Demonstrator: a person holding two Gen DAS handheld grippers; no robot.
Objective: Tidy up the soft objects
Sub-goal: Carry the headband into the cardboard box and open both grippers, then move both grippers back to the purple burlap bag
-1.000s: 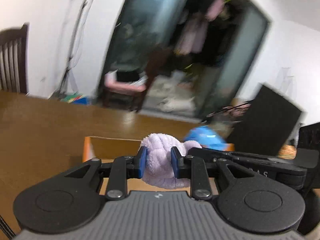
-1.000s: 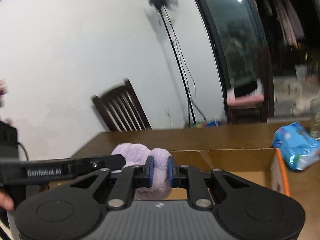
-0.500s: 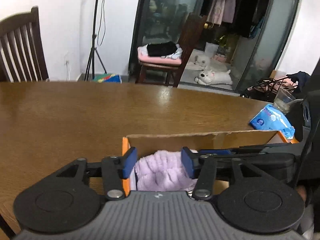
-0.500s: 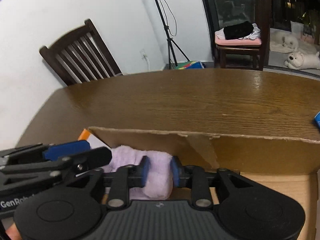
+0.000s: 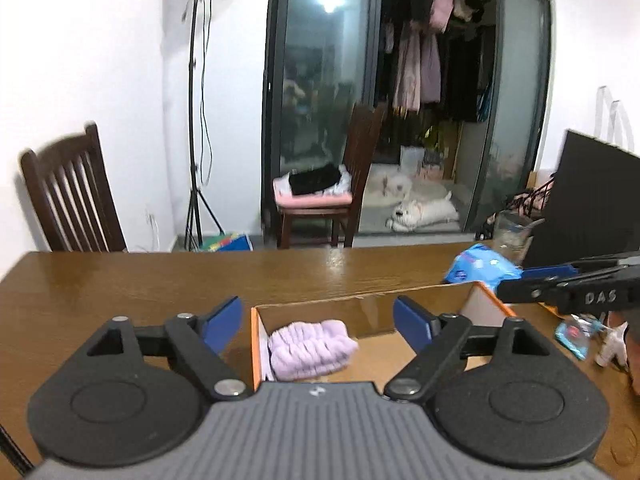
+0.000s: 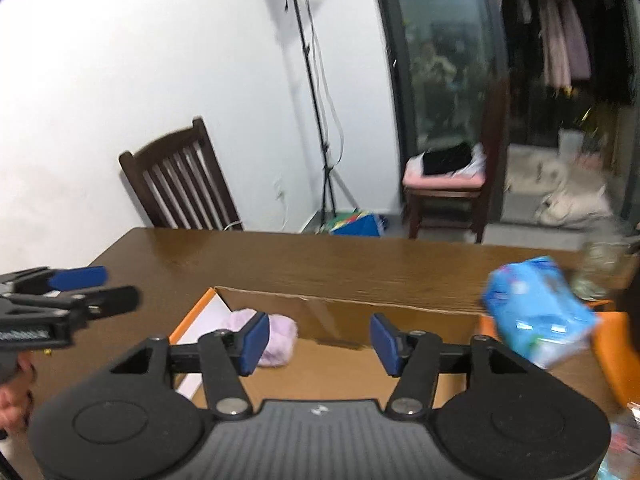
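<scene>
Plush lilac fabric, a folded fluffy cloth (image 5: 310,343), is lying inside the open cardboard box (image 5: 420,350) on the brown wooden table (image 5: 120,280), tucked into the box's left end against the orange-edged wall. It is touching neither gripper. The left gripper (image 5: 318,320) is hanging above and behind it with its jaws spread wide, having just been opening, and nothing is sitting between its blue pads (image 5: 224,322). The right gripper (image 6: 316,338) is likewise hovering over the box, its jaws parted about half way after just opening, with only the box floor showing between them; in its view the cloth (image 6: 276,340) is lying partly behind the left pad but clear of it.

The cloth is looking light, very soft and limp, so it is likely to sag and unfold if lifted by one edge. Its fuzzy pile should be giving good friction, and it is not fragile. Pinching it across the thick middle of the fold is probably the safest hold, with both layers gathered, or one gripper at each end if it needs straightening.

A soft blue tissue pack (image 6: 538,312) is resting at the box's right end, looking light, crinkly and somewhat slippery.
</scene>
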